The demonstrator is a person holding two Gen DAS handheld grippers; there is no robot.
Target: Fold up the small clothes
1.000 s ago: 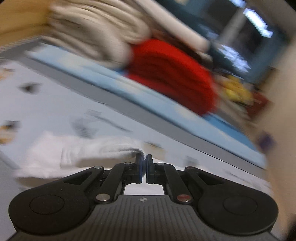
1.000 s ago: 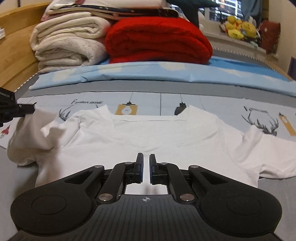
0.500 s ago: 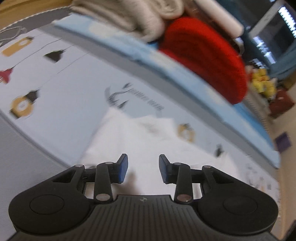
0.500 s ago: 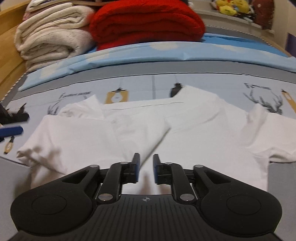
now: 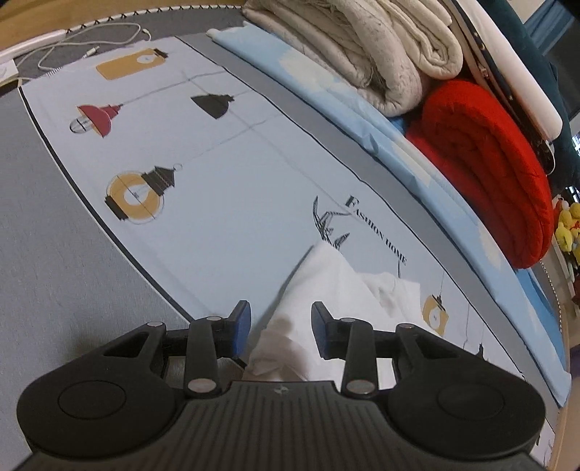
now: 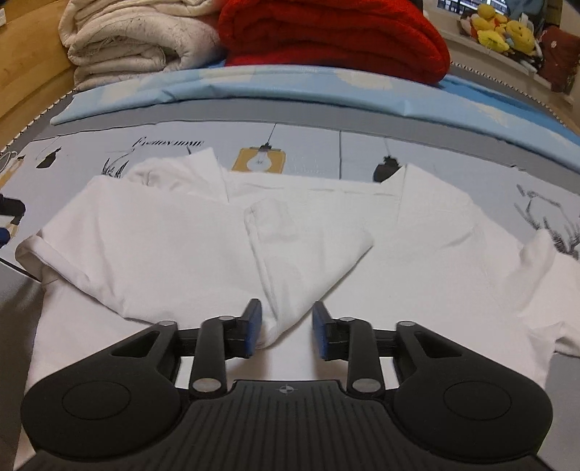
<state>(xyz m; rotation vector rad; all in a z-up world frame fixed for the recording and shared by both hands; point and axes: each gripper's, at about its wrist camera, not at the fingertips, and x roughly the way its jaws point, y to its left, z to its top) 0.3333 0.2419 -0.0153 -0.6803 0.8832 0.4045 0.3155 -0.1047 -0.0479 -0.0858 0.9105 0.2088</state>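
Observation:
A small white T-shirt (image 6: 435, 253) lies flat on the printed sheet (image 6: 308, 152). Its left sleeve and side are folded in over the chest (image 6: 301, 253). My right gripper (image 6: 284, 328) is open just above the shirt's lower middle, with the tip of the folded flap between its fingers. My left gripper (image 5: 281, 328) is open and empty over the shirt's left folded edge (image 5: 326, 286). The left gripper's tip also shows in the right wrist view (image 6: 7, 217) at the far left.
A red blanket (image 6: 333, 32) and cream blankets (image 6: 134, 40) are stacked at the back on a light blue sheet (image 6: 290, 87). Soft toys (image 6: 504, 29) sit at the back right. A white cable (image 5: 90, 43) lies at the far left edge.
My left gripper carried the left sleeve across onto the chest, let go and drew back to the left edge. My right gripper opened over the shirt's lower middle.

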